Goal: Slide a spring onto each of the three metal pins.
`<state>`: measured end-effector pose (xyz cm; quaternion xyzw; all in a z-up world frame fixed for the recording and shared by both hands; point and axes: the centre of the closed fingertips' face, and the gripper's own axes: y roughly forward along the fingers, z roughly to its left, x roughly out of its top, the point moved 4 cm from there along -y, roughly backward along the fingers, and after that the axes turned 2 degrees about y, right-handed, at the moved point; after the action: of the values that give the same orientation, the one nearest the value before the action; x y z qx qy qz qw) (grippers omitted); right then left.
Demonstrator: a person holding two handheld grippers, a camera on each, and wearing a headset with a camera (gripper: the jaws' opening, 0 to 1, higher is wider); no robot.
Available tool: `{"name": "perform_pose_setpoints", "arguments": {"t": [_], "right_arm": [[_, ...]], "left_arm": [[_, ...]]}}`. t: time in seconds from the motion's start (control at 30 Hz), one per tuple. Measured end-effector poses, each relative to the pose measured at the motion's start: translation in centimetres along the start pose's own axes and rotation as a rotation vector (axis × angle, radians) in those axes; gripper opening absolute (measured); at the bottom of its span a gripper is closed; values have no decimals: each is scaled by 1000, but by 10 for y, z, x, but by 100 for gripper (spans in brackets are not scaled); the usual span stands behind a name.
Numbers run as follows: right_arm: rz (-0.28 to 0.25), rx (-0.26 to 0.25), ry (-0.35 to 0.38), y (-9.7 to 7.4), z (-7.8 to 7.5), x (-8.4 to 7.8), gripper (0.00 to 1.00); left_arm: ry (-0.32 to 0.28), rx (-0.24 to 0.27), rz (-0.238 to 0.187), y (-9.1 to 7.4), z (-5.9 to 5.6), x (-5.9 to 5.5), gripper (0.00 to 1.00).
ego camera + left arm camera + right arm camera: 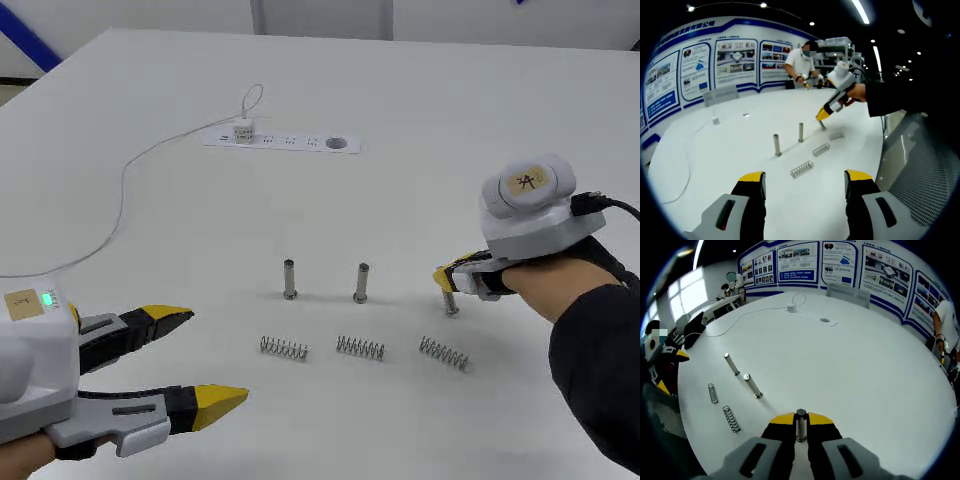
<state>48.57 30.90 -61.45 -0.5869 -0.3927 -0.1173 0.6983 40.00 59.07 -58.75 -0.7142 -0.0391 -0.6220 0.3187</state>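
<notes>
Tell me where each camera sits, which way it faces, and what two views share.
Head view: on the person's head, looking forward and down at the table; left claw lower left, right claw and dark sleeve at right.
Left gripper view: on the left claw, looking along its open jaws across the table toward the right claw and its hand.
Right gripper view: on the right claw, looking along its jaws, shut on the rightmost pin.
Shared: head and left gripper views both show the right claw at that pin.

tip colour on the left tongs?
Yellow tips on the left tongs, black behind them; clearest in the left gripper view.
</notes>
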Motion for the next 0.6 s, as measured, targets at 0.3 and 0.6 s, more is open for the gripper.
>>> {"name": "perform_pose_setpoints", "arguments": {"t": [0.3,0.6], "right_arm": [[-21,5,-10,0,-1,0,9],[-29,11,-11,-3,0,-3,9]], "left_arm": [[-1,3,-4,0,0,1,65],[1,0,-3,0,0,0,65]]}}
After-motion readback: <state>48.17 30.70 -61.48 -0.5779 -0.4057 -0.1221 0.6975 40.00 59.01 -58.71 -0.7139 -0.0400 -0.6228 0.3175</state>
